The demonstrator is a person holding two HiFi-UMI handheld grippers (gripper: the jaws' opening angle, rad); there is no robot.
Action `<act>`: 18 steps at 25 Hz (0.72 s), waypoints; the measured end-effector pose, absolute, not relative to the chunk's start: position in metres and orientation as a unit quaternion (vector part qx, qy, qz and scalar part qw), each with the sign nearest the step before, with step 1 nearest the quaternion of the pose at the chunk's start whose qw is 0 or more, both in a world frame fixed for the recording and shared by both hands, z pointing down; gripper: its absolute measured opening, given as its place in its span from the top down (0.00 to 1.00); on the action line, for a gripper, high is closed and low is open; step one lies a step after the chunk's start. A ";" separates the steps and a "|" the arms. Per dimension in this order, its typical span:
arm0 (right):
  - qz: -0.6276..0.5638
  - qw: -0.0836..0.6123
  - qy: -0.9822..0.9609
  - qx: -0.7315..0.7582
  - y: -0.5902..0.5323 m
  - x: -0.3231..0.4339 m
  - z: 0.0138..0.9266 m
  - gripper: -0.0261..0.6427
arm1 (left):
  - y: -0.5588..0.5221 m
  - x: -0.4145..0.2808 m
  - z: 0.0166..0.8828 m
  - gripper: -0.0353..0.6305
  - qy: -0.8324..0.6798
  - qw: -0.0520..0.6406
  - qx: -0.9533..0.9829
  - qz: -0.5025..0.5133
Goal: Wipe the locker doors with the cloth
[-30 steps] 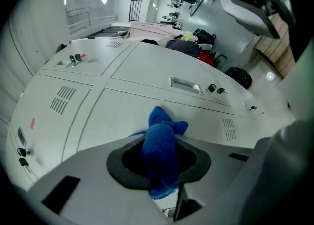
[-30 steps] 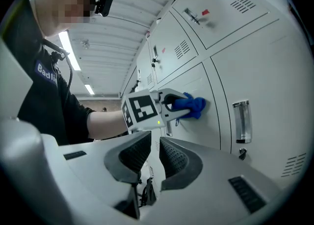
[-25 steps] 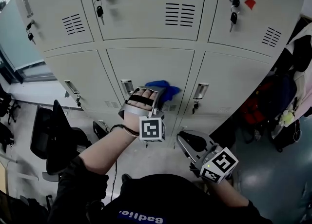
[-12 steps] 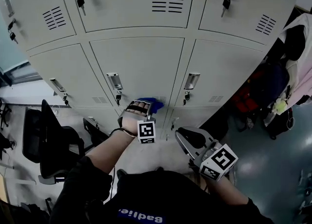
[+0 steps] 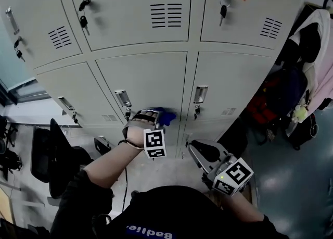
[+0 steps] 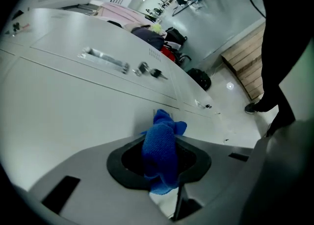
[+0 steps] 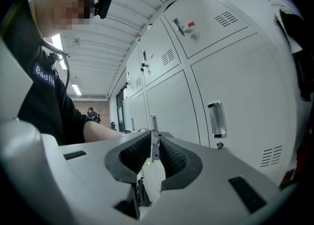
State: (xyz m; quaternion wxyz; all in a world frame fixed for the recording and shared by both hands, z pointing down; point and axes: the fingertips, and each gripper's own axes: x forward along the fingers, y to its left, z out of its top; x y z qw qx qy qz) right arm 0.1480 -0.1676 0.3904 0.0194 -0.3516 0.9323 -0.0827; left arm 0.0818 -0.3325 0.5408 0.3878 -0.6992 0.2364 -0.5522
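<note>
The left claw (image 5: pixel 152 116) is squeezed shut on a blue fuzzy cloth (image 5: pixel 165 116). The cloth is bunched up between its two jaws and sticks out the front. It is pressed on the pale grey metal locker door (image 5: pixel 151 76) in the middle of the low row.

A second ago the cloth was level with the small silver handle (image 5: pixel 123 98) of that door. Now it sits lower, close to the bottom edge of the door. So the claw has slid down the door. I think one long wipe down this door is nearly done. The doors beside it and above it likely need wiping too.

The right claw (image 5: pixel 202 149) hangs low and away from the lockers. Its jaws are closed tight together with nothing in them. It has hardly moved, and it seems to have no job right now.
</note>
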 end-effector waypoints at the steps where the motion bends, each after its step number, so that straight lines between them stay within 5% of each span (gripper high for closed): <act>1: -0.080 0.023 0.933 -0.351 -0.168 0.148 0.388 0.89 | -0.329 0.085 0.513 0.79 0.241 0.396 -0.703 -0.539; 9: -0.069 0.048 0.935 -0.344 -0.170 0.147 0.373 0.89 | -0.309 0.113 0.315 0.79 0.282 0.492 -0.692 -0.446; 18: -0.074 0.050 0.939 -0.332 -0.170 0.139 0.373 0.89 | -0.329 0.129 0.248 0.79 0.341 0.512 -0.658 -0.435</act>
